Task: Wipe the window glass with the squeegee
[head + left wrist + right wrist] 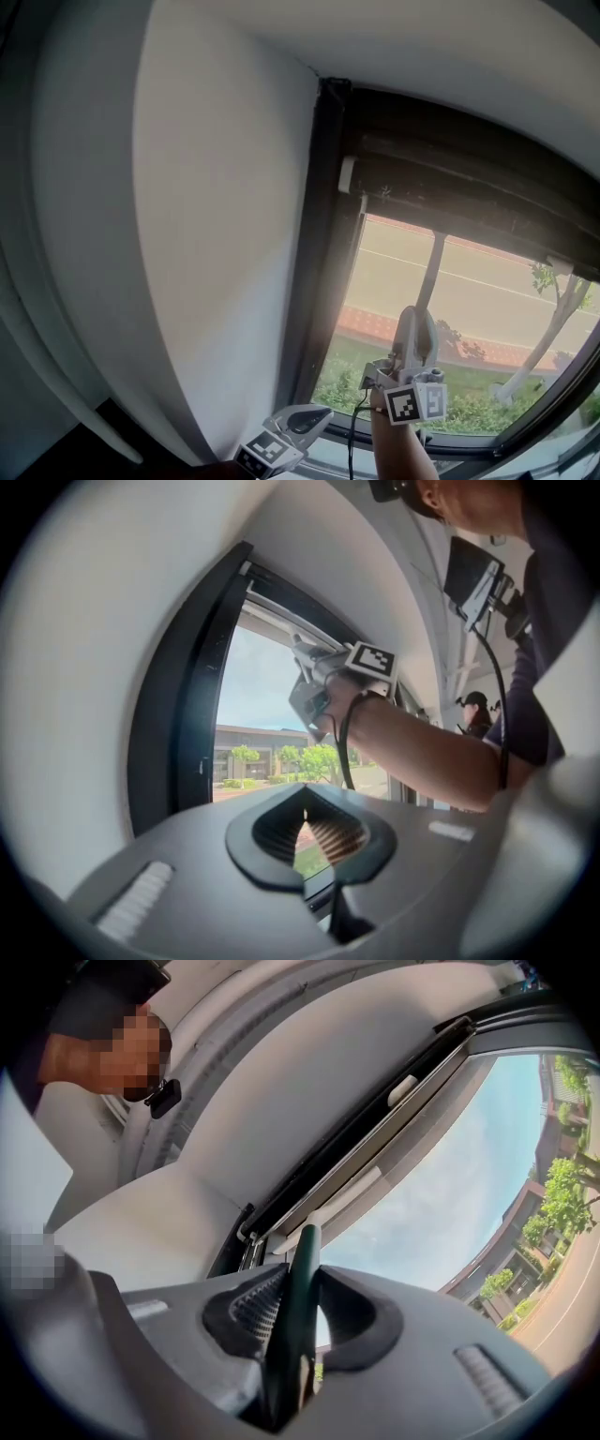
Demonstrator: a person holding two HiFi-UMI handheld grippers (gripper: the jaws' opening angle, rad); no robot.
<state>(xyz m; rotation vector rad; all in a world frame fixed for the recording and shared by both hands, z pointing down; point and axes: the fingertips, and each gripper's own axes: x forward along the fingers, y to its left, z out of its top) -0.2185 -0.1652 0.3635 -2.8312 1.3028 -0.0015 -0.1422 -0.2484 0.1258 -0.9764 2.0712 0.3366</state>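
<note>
The window glass (487, 319) fills the right of the head view, with a road and trees behind it. My right gripper (417, 317) is raised in front of the lower pane, shut on the dark green squeegee handle (433, 272), which runs up toward the top of the glass. In the right gripper view the handle (302, 1269) stands between the jaws of the right gripper (298, 1309) and ends at a pale squeegee blade (333, 1204) near the upper frame. My left gripper (314, 415) hangs low by the sill, with the left gripper's jaws (305, 819) together at the tips and holding nothing.
A white wall (216, 234) borders the dark window frame (319, 253) on the left. A dark blind box (469, 178) spans the top of the window. A black cable (353, 441) hangs by my right forearm. Another person (473, 710) stands farther along the windows.
</note>
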